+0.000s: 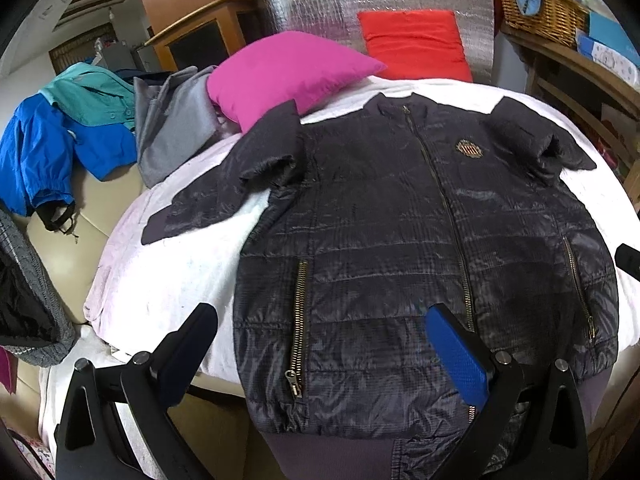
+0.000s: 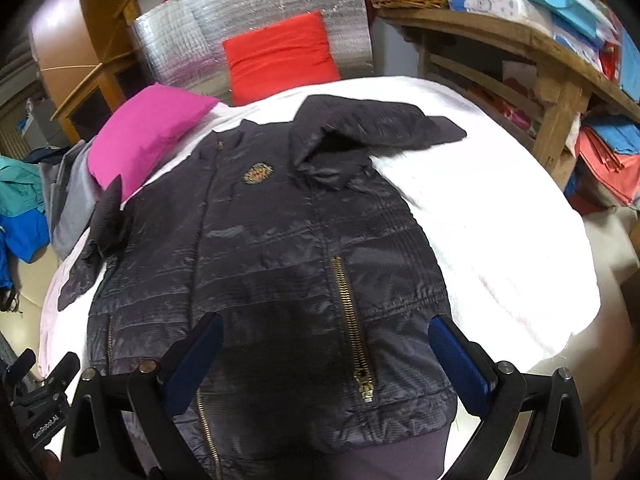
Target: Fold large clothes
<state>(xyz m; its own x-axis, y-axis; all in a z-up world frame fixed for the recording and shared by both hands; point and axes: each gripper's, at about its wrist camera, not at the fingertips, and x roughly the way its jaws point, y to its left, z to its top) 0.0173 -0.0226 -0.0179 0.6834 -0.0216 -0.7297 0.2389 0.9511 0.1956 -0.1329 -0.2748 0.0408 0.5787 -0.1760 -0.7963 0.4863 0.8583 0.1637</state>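
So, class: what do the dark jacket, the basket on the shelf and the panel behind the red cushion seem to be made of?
Jacket: probably thin glossy nylon or polyester, quilted in padded bands, with brass-coloured metal zips.
Basket: woven wicker, going by its tan interlaced strands.
Panel: looks like silver foil insulation, shiny with a grid texture.

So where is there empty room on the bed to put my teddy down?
The biggest bare patch of white cover lies right of the dark jacket, toward the wooden shelf. A smaller one sits below the jacket's left sleeve. The far left is crowded: pink pillow, grey garment, blue jacket.
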